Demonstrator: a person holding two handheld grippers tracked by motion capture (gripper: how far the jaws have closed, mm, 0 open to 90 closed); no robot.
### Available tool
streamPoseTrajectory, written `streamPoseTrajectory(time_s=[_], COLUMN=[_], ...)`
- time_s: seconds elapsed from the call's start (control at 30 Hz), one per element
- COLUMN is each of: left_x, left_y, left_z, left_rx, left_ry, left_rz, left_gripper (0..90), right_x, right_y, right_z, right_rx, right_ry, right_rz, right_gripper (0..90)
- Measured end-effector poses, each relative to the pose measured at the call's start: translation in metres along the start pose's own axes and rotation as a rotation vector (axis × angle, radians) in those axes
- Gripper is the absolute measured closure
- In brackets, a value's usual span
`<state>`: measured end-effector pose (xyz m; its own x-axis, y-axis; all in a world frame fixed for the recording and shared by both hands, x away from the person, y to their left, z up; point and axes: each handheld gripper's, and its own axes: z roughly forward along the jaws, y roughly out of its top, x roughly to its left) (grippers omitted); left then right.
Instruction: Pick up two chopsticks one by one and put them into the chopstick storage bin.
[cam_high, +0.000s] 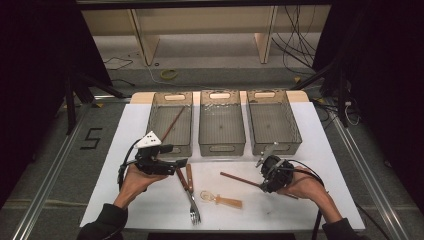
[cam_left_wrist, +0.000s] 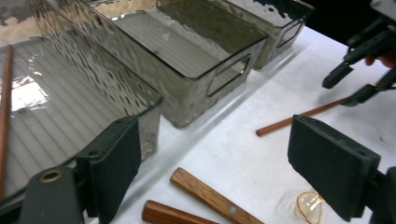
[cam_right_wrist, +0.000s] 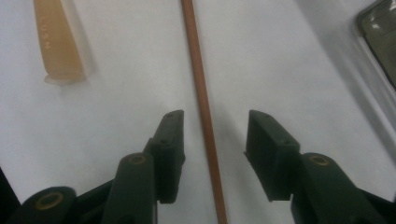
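Jaws of the right gripper (cam_right_wrist: 215, 156) stand spread astride the brown chopstick (cam_right_wrist: 201, 93), pads clear of it. Left gripper (cam_left_wrist: 212, 168), jaws spread wide and holding nothing, hovers beside the chopstick, above two wooden handles (cam_left_wrist: 210, 198) on the bench (cam_left_wrist: 243, 154).

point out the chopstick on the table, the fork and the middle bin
chopstick (cam_right_wrist: 201, 93), right gripper view, on its shaft between the open jaws
fork (cam_high: 195, 215), high view, on its metal tines
middle bin (cam_high: 222, 148), high view, on its near wall
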<state>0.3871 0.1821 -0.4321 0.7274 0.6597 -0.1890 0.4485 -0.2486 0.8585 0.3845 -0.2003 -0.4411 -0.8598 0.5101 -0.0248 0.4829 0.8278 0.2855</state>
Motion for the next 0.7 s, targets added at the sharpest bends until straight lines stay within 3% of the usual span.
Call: streamPoseTrajectory(time_s=[0.47, 0.7], left_x=[-0.02, -0.025], left_y=[-0.014, -0.014], left_z=[0.003, 0.002], left_rx=[0.023, 0.038], left_ry=[-0.009, -0.007], left_rz=[0.033, 0.069], left_gripper=[16.9, 16.8], right_x=[-0.004, -0.001], right_y=[0.005, 0.008], right_z=[0.014, 0.018], right_rx=[0.064, 0.102], right_ry=[0.024, 0.014], right_rz=[-0.054, -0.078], right_gripper=[71.1, 77.1])
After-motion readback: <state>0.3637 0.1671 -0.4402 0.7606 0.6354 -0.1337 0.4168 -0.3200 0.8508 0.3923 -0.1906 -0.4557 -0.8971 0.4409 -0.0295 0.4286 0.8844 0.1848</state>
